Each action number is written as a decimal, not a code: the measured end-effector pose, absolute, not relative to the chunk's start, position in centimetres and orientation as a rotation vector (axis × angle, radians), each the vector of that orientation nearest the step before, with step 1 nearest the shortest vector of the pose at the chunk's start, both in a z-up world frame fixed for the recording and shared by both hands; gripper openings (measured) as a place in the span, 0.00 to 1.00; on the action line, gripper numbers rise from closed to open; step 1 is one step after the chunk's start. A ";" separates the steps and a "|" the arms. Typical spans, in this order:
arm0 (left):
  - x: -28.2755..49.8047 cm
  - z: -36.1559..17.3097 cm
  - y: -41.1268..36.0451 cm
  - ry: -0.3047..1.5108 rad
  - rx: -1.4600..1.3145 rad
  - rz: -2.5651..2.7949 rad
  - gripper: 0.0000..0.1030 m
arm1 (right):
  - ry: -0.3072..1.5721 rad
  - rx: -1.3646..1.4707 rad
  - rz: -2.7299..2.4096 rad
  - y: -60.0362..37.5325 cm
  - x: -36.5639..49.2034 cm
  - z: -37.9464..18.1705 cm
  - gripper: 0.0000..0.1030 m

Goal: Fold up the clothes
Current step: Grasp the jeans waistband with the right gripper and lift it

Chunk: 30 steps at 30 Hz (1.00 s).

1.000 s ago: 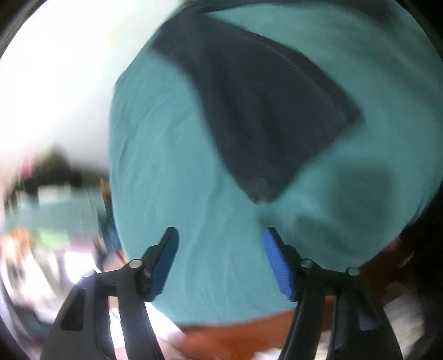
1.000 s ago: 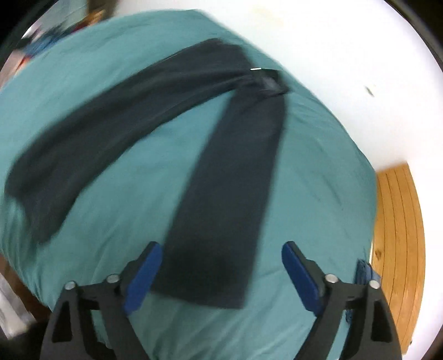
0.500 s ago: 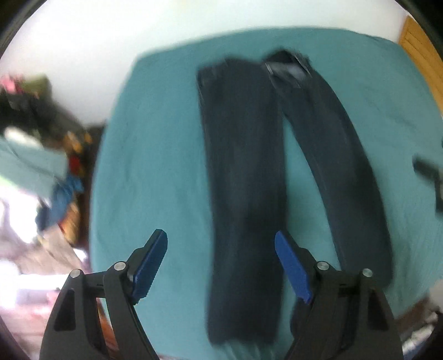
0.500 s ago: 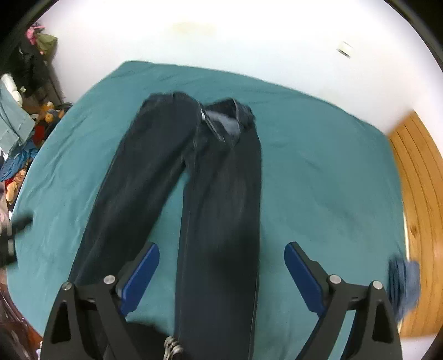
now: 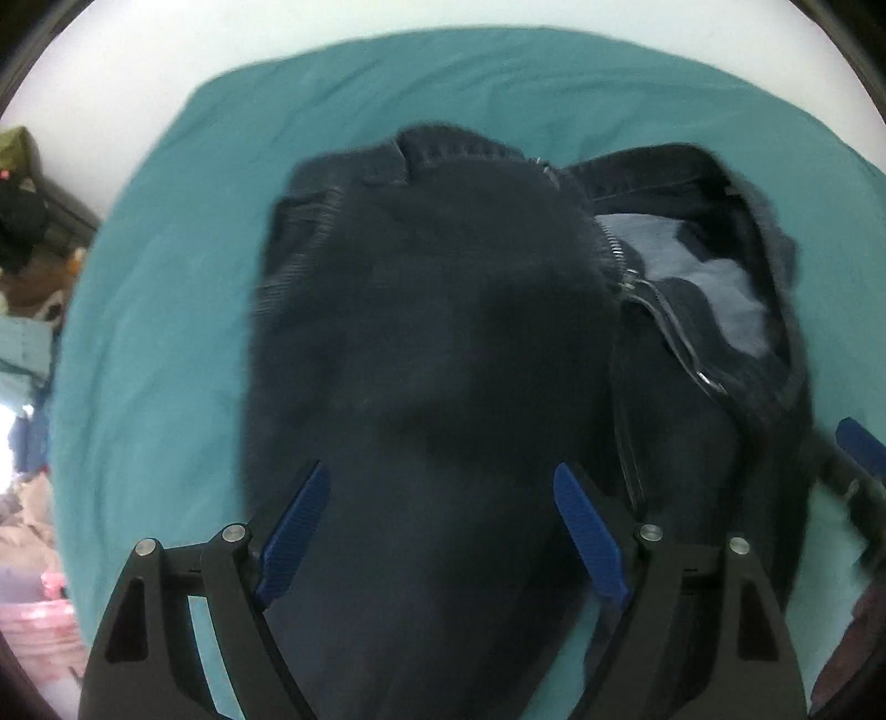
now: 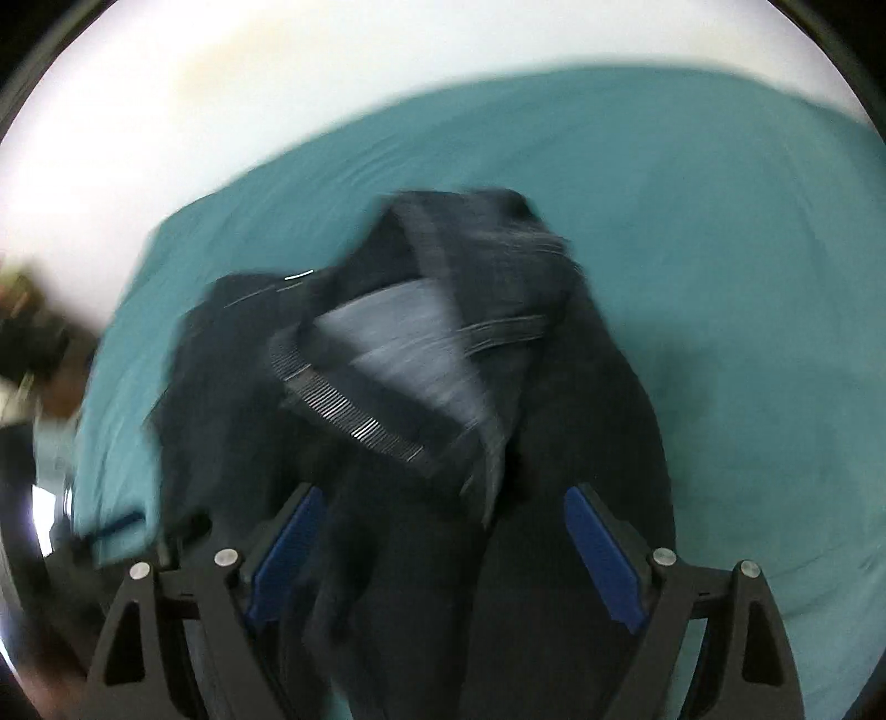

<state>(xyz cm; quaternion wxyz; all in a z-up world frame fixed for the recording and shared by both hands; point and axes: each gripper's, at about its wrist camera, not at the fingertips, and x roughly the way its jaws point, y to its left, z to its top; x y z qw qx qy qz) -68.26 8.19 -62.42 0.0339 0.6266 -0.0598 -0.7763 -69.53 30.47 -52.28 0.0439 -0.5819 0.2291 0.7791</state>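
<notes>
Directly under the left gripper [image 5: 440, 531] lies the seat of a pair of dark jeans [image 5: 432, 354], and the blue pads stand wide apart with the cloth below them, not pinched. The right gripper [image 6: 446, 548] hangs over the same garment just beside it; its jaws are closing slightly, yet the pads [image 6: 603, 559] are clear of the denim and nothing is clamped. Both tools point steeply downward at the bed. In the left wrist view a blue tip of the right gripper [image 5: 861, 446] shows at the right edge, close to the trousers' side.

The jeans lie flat on a teal bedsheet [image 5: 166, 310], long axis running from the grippers away toward the wall: the waistband [image 5: 459, 147] is at the far end, the legs pass under the tools toward the near edge of the picture. The fly is open, a metal zipper [image 5: 653, 293] running down it and pale inner lining [image 5: 714, 293] showing to its right. The right wrist view is streaked by motion blur, though the open waist and light lining [image 6: 421, 343] are readable. A white wall [image 5: 221, 44] rises beyond the bed, and clutter [image 5: 22, 210] sits at the far left.
</notes>
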 end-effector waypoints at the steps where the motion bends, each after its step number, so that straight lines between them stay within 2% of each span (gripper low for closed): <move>1: -69.0 -63.6 8.2 -0.182 1.929 -2.380 0.82 | 0.722 -1.784 2.319 30.7 -69.9 -53.1 0.79; 2: -69.4 -64.3 8.1 -0.170 1.939 -2.372 0.82 | 0.769 -1.765 2.264 31.1 -69.9 -53.9 0.61; 4: -69.9 -65.4 7.6 -0.151 1.933 -2.358 0.82 | 1.006 -1.661 2.198 31.6 -69.7 -55.2 0.31; 5: -70.0 -65.6 7.3 -0.158 1.929 -2.350 0.82 | 1.059 -1.616 2.179 31.8 -69.5 -55.2 0.25; 10: -71.4 -64.5 6.7 -0.255 1.865 -2.391 0.82 | 1.321 -1.400 2.201 31.5 -69.4 -51.9 0.06; 11: -71.8 -63.8 6.7 -0.281 1.832 -2.408 0.82 | 1.378 -1.380 2.236 31.0 -70.2 -50.5 0.06; 12: -72.0 -63.2 6.5 -0.280 1.801 -2.428 0.82 | 1.387 -1.384 2.267 30.4 -71.1 -49.7 0.06; 14: -72.4 -62.2 6.2 -0.265 1.771 -2.460 0.82 | 1.196 -1.440 2.346 28.7 -73.9 -47.8 0.06; 16: -72.9 -61.9 6.5 -0.284 1.756 -2.468 0.82 | 0.883 -1.517 2.439 27.1 -75.7 -46.8 0.09; 17: -73.1 -61.8 6.7 -0.295 1.749 -2.471 0.82 | 0.720 -1.549 2.476 26.3 -76.6 -46.3 0.16; 19: -73.4 -61.7 7.4 -0.353 1.738 -2.478 0.82 | 0.470 -1.606 2.586 25.2 -76.8 -45.9 0.20; 21: -73.4 -61.6 7.7 -0.408 1.721 -2.489 0.82 | 0.177 -1.672 2.649 24.2 -77.0 -45.7 0.41; 23: -73.3 -62.0 7.9 -0.442 1.734 -2.518 0.82 | -0.443 -1.619 2.680 21.8 -75.6 -45.4 0.67; 26: -72.5 -63.1 7.8 -0.505 1.744 -2.545 0.82 | -1.516 -1.134 2.673 18.4 -68.1 -46.3 0.81; 28: -71.9 -63.8 7.5 -0.532 1.717 -2.546 0.82 | -2.019 -0.788 2.571 18.1 -63.7 -48.1 0.87; 30: -71.2 -64.9 7.0 -0.563 1.691 -2.517 0.82 | -2.338 -0.576 2.370 18.8 -61.4 -51.0 0.87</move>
